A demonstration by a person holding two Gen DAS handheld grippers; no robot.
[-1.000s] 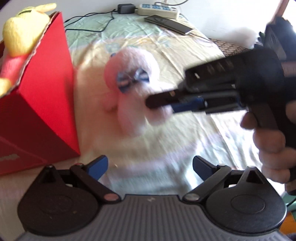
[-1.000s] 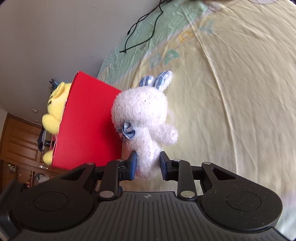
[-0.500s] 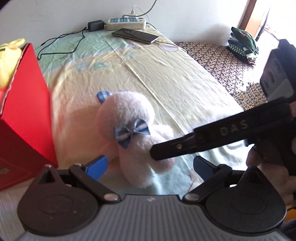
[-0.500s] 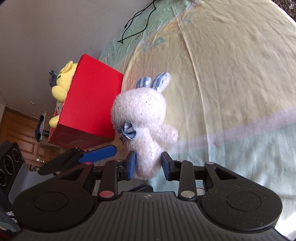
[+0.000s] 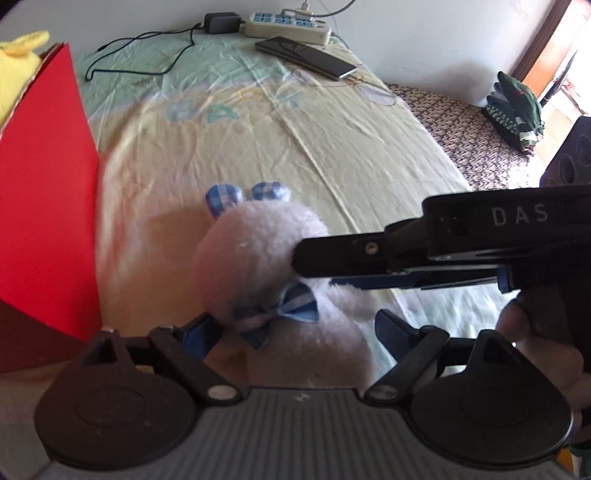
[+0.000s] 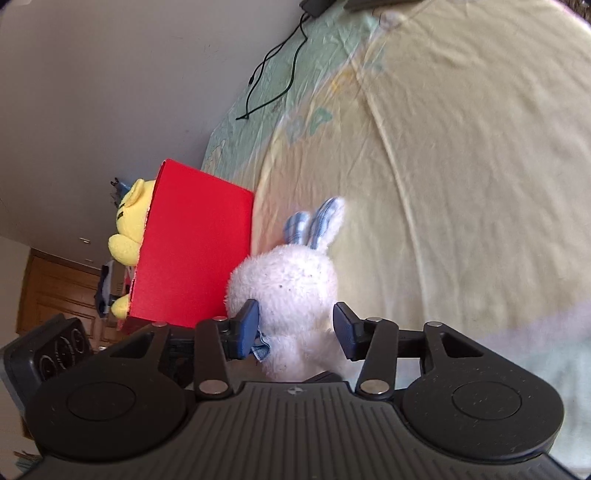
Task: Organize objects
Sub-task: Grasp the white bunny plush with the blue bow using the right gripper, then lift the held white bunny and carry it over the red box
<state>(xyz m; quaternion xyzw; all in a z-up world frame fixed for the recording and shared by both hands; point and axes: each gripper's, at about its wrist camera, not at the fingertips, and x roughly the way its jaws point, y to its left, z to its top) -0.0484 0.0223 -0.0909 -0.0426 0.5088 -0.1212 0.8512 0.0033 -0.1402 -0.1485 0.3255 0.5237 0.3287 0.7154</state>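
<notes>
Bed (image 5: 369,155) with a yellow-green sheet carried one red box (image 6: 192,254), one white plush rabbit (image 6: 291,291), one power strip (image 5: 288,24) and one phone (image 5: 306,57). One yellow plush (image 6: 129,221) sat in the box. Just beside the box, the rabbit lay between the spread fingers of both grippers: right gripper (image 6: 295,328) open around its body, left gripper (image 5: 291,332) open, neither gripping.
</notes>
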